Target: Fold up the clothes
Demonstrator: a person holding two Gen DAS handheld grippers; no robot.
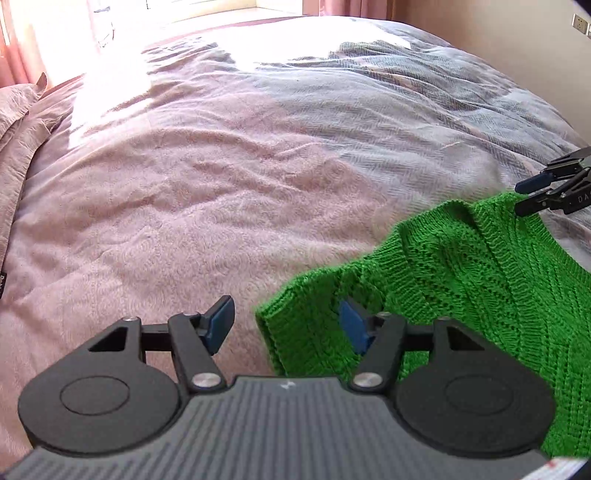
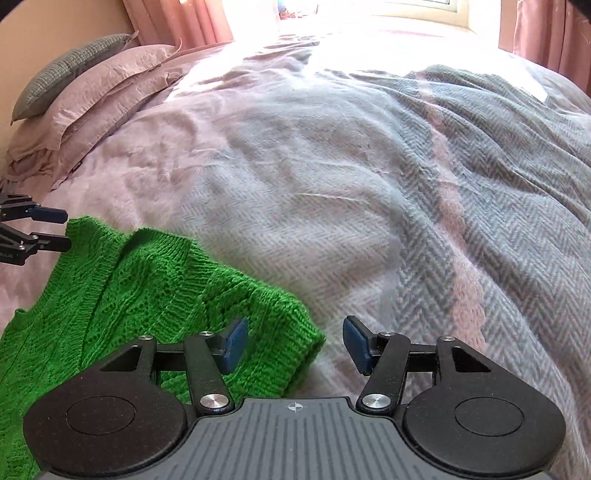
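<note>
A bright green knit sweater lies on the bed, at the lower right of the left wrist view and the lower left of the right wrist view. My left gripper is open. The sweater's ribbed left edge reaches in between its blue pads, which do not press on it. My right gripper is open too, with the sweater's right corner lying partly between its jaws. Each gripper shows in the other view at the garment's far corner: the right gripper and the left gripper.
A pink and grey herringbone blanket covers the bed. Pink pillows and a grey cushion are stacked at the head, by the wall. Curtains and a bright window stand behind the bed.
</note>
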